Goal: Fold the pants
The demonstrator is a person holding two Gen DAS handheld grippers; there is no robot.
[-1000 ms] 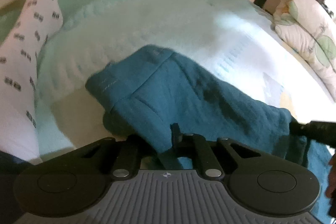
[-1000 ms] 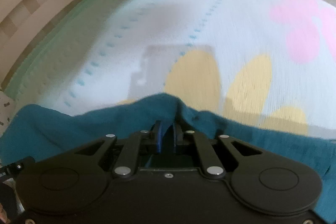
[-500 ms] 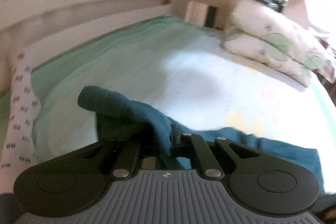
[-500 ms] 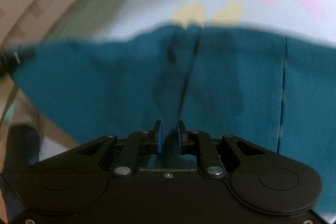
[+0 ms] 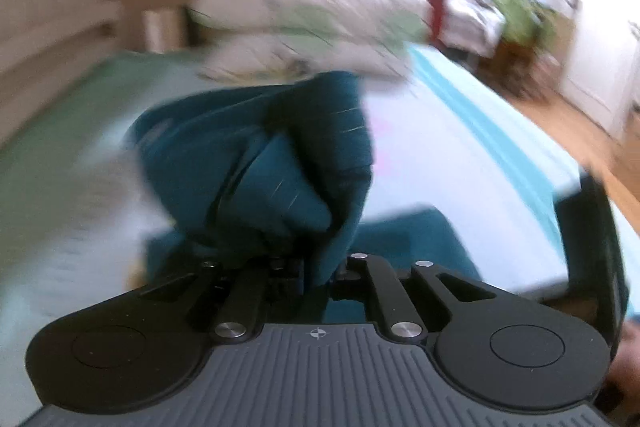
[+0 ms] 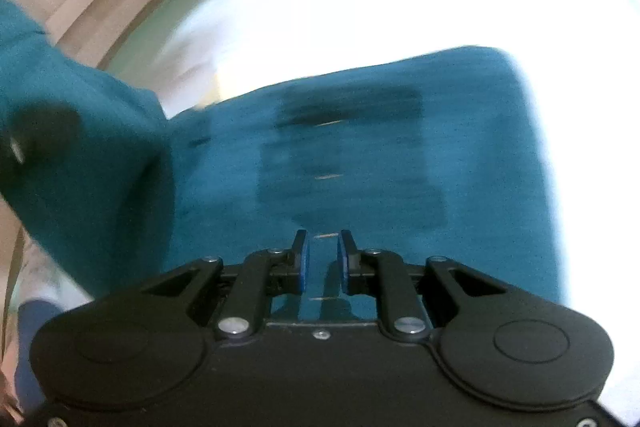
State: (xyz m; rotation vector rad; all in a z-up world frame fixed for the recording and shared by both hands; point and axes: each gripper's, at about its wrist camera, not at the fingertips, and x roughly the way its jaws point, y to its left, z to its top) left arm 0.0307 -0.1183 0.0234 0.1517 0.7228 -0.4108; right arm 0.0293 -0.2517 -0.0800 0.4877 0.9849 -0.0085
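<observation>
Teal pants [image 6: 360, 163] are spread across a pale bed sheet [image 6: 360, 7], with pillows [image 5: 304, 23] seen beyond. One bunched end is lifted above the sheet, pinched by the left gripper [image 5: 316, 267]. The right gripper [image 6: 322, 259] is held parted over the pants.

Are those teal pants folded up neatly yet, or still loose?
Still loose. The teal pants hang bunched from the left gripper, which is shut on them; another part lies spread under the open right gripper.
</observation>
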